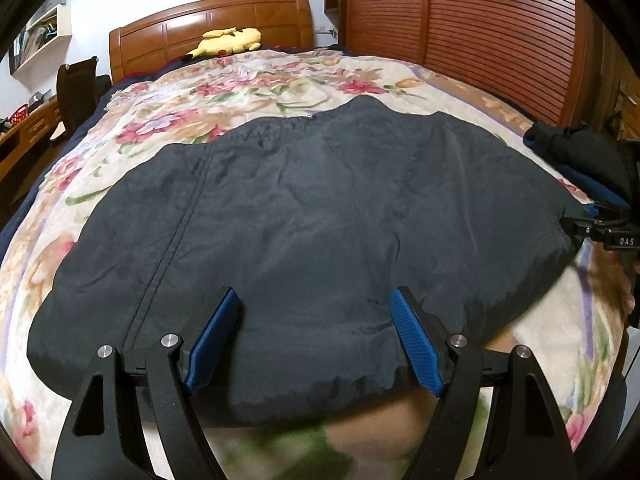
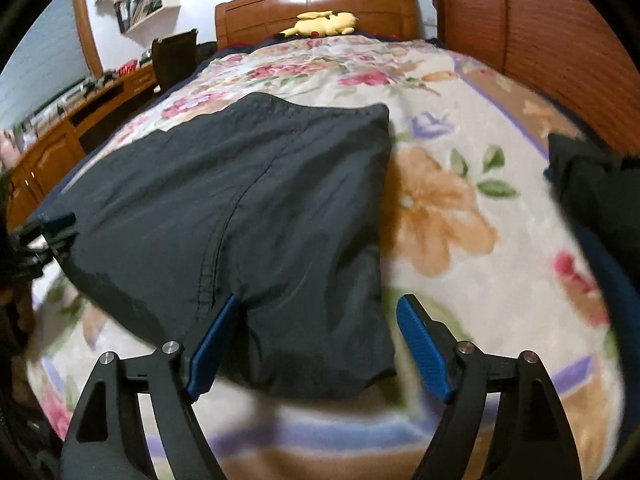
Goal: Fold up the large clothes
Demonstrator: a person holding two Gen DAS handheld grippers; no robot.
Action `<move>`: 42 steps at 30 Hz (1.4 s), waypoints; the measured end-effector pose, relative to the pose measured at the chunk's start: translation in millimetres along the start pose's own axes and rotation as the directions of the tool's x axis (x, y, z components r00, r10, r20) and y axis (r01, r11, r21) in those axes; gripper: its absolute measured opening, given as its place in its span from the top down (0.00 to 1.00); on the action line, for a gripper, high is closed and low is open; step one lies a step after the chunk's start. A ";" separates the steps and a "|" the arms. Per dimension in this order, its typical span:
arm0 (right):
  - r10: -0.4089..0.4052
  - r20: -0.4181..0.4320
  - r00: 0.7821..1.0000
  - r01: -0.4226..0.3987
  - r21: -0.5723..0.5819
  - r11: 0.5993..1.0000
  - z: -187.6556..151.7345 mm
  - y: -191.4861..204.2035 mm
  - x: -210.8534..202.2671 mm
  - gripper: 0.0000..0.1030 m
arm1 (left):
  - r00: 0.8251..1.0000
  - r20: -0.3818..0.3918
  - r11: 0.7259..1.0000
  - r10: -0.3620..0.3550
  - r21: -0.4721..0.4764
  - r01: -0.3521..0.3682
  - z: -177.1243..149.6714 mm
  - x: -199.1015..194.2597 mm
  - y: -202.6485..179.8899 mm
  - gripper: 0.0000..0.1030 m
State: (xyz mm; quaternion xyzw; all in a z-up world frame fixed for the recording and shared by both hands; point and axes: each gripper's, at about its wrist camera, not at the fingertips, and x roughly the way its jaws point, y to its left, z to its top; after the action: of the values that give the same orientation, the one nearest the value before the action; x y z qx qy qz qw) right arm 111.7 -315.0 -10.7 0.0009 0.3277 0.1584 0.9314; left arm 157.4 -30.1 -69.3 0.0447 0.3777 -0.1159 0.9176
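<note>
Left wrist view, one dark garment (image 1: pixel 304 216) on floral blanket (image 1: pixel 280 80), one yellow plush (image 1: pixel 228 42), both grippers' jaws apart, empty

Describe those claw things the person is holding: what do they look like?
Both are alike. The left gripper and the right gripper each have two flat fingers faced with ribbed blue pads, set on black angular plastic linkages with triangular cutouts and round silver pivot pins. Seen from the left camera, the right one carries white lettering "DAS".

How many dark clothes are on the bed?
2. A big dark jacket lies flat on the flowery blanket. A dark pile sits by the bed's right edge; more could be hidden there.
</note>
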 end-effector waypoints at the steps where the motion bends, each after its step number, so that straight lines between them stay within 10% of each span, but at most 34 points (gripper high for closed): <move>1: 0.002 0.002 1.000 -0.002 0.013 1.000 -2.0 -0.8 1.0 0.20 | 1.000 -0.002 1.000 0.004 0.003 -0.004 -0.8 0.5 -1.1 0.23; 28: -0.008 0.010 1.000 0.009 -0.003 1.000 -18.3 18.3 1.3 0.31 | 1.000 0.001 1.000 0.005 0.000 -0.005 -8.9 6.0 -0.8 0.23; 42: -0.106 0.021 0.994 0.107 -0.042 0.993 -22.2 32.5 -6.3 0.19 | 1.000 0.001 1.000 0.004 0.000 -0.004 -8.8 5.8 -0.4 0.23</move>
State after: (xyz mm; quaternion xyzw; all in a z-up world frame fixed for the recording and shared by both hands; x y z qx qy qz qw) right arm 83.9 -288.3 -20.8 -0.0354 0.3150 0.1155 0.9414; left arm 155.3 -30.0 -79.6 0.0452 0.3772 -0.1141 0.9180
